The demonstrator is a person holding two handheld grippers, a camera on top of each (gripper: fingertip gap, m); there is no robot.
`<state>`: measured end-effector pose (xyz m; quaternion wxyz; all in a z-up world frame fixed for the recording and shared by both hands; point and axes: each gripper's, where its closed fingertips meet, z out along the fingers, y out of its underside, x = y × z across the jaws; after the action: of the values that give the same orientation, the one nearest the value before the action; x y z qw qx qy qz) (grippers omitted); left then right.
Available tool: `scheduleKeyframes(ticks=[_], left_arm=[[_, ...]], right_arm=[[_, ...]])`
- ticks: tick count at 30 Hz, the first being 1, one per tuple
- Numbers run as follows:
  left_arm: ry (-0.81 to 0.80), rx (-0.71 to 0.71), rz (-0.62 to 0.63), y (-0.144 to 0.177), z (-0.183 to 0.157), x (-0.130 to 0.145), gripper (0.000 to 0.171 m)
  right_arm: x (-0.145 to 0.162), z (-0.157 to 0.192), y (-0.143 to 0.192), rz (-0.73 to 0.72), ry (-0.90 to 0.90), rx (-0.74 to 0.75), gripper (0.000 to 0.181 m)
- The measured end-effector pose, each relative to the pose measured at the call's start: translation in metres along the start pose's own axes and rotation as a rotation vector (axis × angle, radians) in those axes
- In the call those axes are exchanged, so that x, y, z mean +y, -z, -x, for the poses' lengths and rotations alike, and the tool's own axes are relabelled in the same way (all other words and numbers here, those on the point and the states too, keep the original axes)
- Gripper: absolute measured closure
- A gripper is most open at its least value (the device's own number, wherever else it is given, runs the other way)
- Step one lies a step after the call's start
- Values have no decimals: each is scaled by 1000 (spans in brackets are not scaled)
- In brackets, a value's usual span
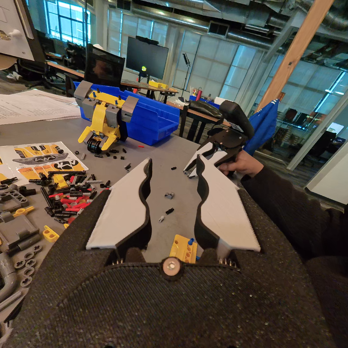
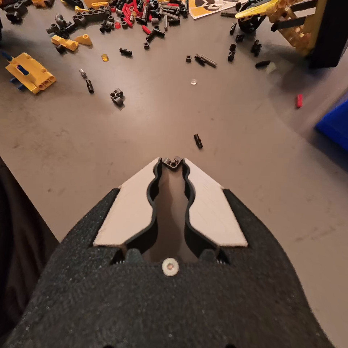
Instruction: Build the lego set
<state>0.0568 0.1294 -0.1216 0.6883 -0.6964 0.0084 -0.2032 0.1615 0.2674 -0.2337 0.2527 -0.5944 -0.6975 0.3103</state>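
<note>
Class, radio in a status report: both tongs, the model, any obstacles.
Left tongs open, empty. Right tongs shut on grey connector. Yellow model leans on blue bin. Loose pins scattered between.

left gripper [image 1: 174, 162] jaws wide apart, empty; right gripper [image 2: 172, 160] at its 2 o'clock, nearly closed, pinching, hand [image 1: 243, 164] on grip.

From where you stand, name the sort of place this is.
Probably an open-plan office or lab workspace: a dark monitor on a far desk, glass partition walls, and exposed ceiling ducts.
</note>
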Motion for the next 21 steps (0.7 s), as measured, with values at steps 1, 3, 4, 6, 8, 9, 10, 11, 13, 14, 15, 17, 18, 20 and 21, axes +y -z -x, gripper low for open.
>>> scheduleKeyframes(ticks=[1, 3, 4, 6, 8, 9, 10, 11, 13, 14, 15, 17, 18, 20, 21], left_arm=[[3, 2, 3, 0, 0, 0, 127], [5, 2, 3, 0, 0, 0, 127], [6, 2, 3, 0, 0, 0, 127], [8, 2, 4, 0, 1, 0, 127], [12, 6, 13, -1, 0, 2, 127], [14, 9, 18, -2, 0, 2, 127], [18, 14, 21, -3, 0, 3, 127], [25, 22, 23, -3, -1, 3, 126], [33, 33, 29, -4, -3, 4, 126], [32, 34, 29, -4, -3, 4, 126], [30, 34, 27, -4, -3, 4, 126], [27, 36, 21, -3, -4, 3, 126], [27, 36, 18, -3, -5, 3, 126], [30, 37, 14, -2, -5, 3, 126], [32, 39, 15, -2, -5, 3, 126]], right_arm=[[0, 0, 0, 2, 12, 13, 160], [0, -1, -1, 5, 40, 42, 159], [-1, -2, 0, 3, 46, 57, 149], [-6, 2, 1, -29, 54, 43, 135], [-25, 14, 6, -133, 55, -10, 134], [-37, 24, 9, -197, 51, -49, 135], [-47, 34, 9, -248, 48, -94, 136], [-55, 43, 7, -272, 49, -125, 139], [-61, 52, -6, -252, 63, -123, 143], [-62, 56, -13, -227, 75, -116, 145], [-64, 61, -20, -208, 82, -121, 147], [-67, 71, -30, -179, 85, -144, 147], [-65, 70, -35, -151, 86, -127, 149], [-57, 64, -45, -75, 96, -74, 150], [-54, 63, -49, -45, 99, -69, 151]])
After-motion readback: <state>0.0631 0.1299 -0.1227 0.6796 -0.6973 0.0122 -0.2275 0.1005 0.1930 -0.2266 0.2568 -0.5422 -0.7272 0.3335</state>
